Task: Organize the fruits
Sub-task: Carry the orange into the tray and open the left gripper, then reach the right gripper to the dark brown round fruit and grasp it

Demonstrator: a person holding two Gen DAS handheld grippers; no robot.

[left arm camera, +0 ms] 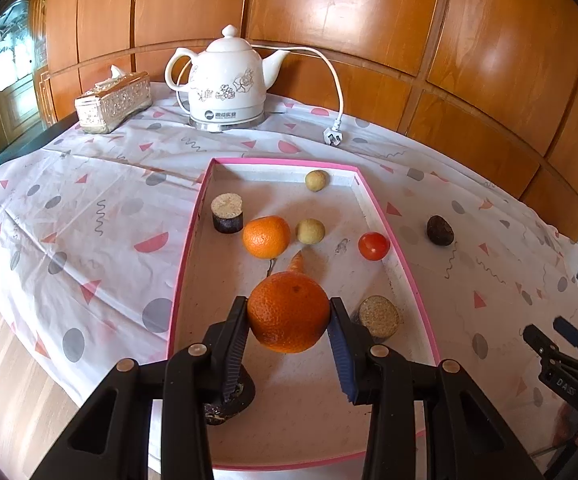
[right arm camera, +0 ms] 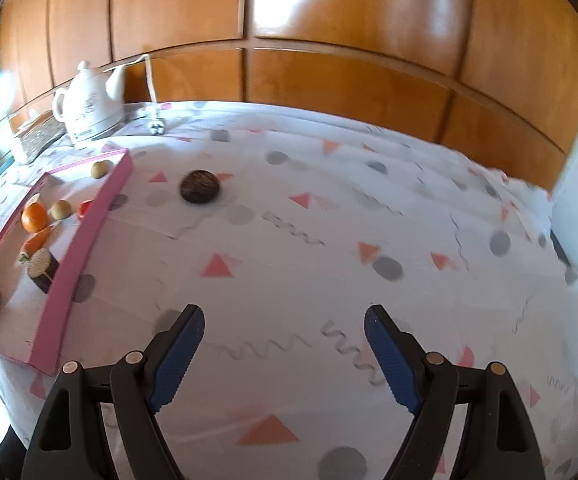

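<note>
Orange (left arm camera: 288, 312) is pinched between the pads of the left gripper (left arm camera: 289, 314), held up over the near half of the pink-rimmed tray (left arm camera: 193, 236), so that claw is clamped on it from both sides. It's basically round, so no real long axis; the little stem dimple faces up toward the camera. The right gripper (right arm camera: 284, 354) is spread wide with nothing between its blue pads, hanging over bare tablecloth (right arm camera: 329, 220) to the right of the tray.

Inside the tray: a second orange (left arm camera: 266, 237), a small carrot (left arm camera: 296, 262) poking out from behind the held fruit with its tip pointing toward the tray's far end, a cherry tomato (left arm camera: 373, 246) by the right wall, two pale round fruits (left arm camera: 310, 231) and a few dark cork-topped chunks. One dark round fruit (right arm camera: 200, 186) sits outside, on the cloth right of the tray.

Beyond the tray's far end: a white ceramic kettle (left arm camera: 227, 80), its loose plug (left arm camera: 332, 136), a tissue box (left arm camera: 113, 102), all against a wooden panel wall (left arm camera: 369, 20).
</note>
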